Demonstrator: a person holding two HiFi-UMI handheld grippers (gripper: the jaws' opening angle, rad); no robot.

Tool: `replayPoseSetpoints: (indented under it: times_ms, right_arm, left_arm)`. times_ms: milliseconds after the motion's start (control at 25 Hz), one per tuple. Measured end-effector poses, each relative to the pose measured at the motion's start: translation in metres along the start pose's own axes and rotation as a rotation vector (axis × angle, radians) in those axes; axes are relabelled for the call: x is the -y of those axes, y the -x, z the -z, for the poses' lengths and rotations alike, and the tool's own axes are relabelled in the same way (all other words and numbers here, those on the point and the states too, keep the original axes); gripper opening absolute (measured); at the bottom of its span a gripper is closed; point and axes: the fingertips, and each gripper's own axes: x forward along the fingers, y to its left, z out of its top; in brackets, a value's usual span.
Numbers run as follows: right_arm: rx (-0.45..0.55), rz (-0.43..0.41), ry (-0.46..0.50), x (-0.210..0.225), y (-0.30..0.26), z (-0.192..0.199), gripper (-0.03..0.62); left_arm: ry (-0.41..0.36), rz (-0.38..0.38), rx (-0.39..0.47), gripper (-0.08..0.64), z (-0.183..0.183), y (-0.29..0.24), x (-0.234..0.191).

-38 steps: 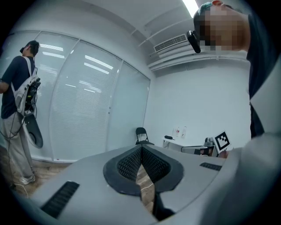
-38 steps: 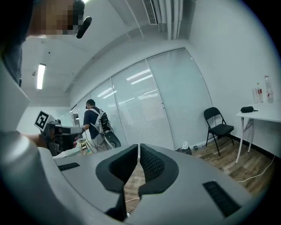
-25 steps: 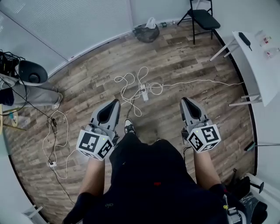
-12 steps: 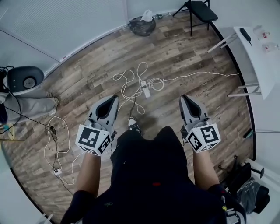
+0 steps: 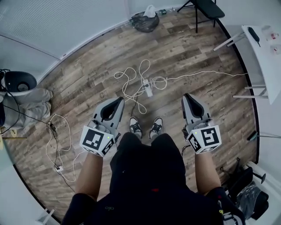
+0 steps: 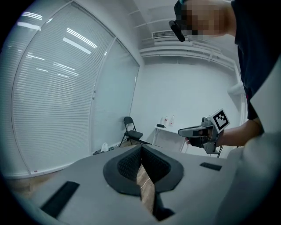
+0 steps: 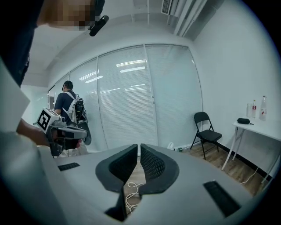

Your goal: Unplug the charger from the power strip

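Note:
On the wooden floor ahead of my feet lies the white power strip (image 5: 147, 88), with white cables (image 5: 129, 81) looped around it; the charger on it is too small to make out. My left gripper (image 5: 117, 101) hangs over the floor to the strip's near left, shut and empty; in its own view the pads (image 6: 151, 160) meet at the tip. My right gripper (image 5: 186, 97) is to the strip's near right, also shut with nothing in it. Through the right gripper's (image 7: 138, 146) jaws a loop of white cable (image 7: 131, 193) shows on the floor.
A black folding chair (image 5: 206, 9) and a dark bin bag (image 5: 145, 22) stand at the far wall. A white table (image 5: 268, 57) is at the right. Another cable (image 5: 55, 132) trails at the left near a round black device (image 5: 19, 81). A second person (image 7: 70, 107) stands by the blinds.
The person has stepped towards the power strip, and both shoes now show below it. Both grippers moved forward and a little lower, still shut.

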Motion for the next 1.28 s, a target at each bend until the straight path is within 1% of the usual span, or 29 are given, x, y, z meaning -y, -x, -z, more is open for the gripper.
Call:
replayPoseSetpoints:
  times_ms: [160,320,480,600,680,720,800,920,1080,1280]
  right_arm:
    - [-0.030,-0.036,0.005,0.016,-0.019,0.033,0.034]
    - [-0.050,-0.076,0.033,0.027,-0.042,0.063,0.034]
    - [-0.075,-0.090,0.068,0.036,-0.067,0.108,0.034]
    - [-0.093,-0.096,0.077,0.044,-0.084,0.148,0.035]
    - [-0.099,-0.114,0.068,0.045,-0.096,0.177,0.036]
    - [-0.098,-0.134,0.057,0.044,-0.101,0.191,0.047]
    - [-0.083,-0.184,0.036,0.041,-0.112,0.218,0.105]
    - [-0.073,-0.221,0.035,0.045,-0.131,0.258,0.107]
    - [-0.099,-0.235,0.035,0.056,-0.161,0.317,0.113]
    - [-0.132,-0.267,0.034,0.066,-0.191,0.394,0.133]
  left_arm:
    - [0.002,0.015,-0.028,0.020,0.027,-0.042,0.003]
    - [-0.048,0.036,-0.047,0.019,0.053,-0.079,-0.001]
    - [-0.064,0.045,-0.061,0.018,0.090,-0.109,-0.013]
    - [-0.062,0.051,-0.075,0.019,0.126,-0.134,-0.024]
    - [-0.055,0.059,-0.087,0.019,0.153,-0.149,-0.032]
    - [-0.052,0.066,-0.095,0.019,0.166,-0.156,-0.036]
    - [-0.049,0.084,-0.112,0.019,0.192,-0.168,-0.042]
    - [-0.048,0.099,-0.129,0.019,0.231,-0.190,-0.053]
    - [-0.036,0.111,-0.152,0.020,0.288,-0.218,-0.071]
    - [-0.011,0.124,-0.142,0.020,0.357,-0.256,-0.087]
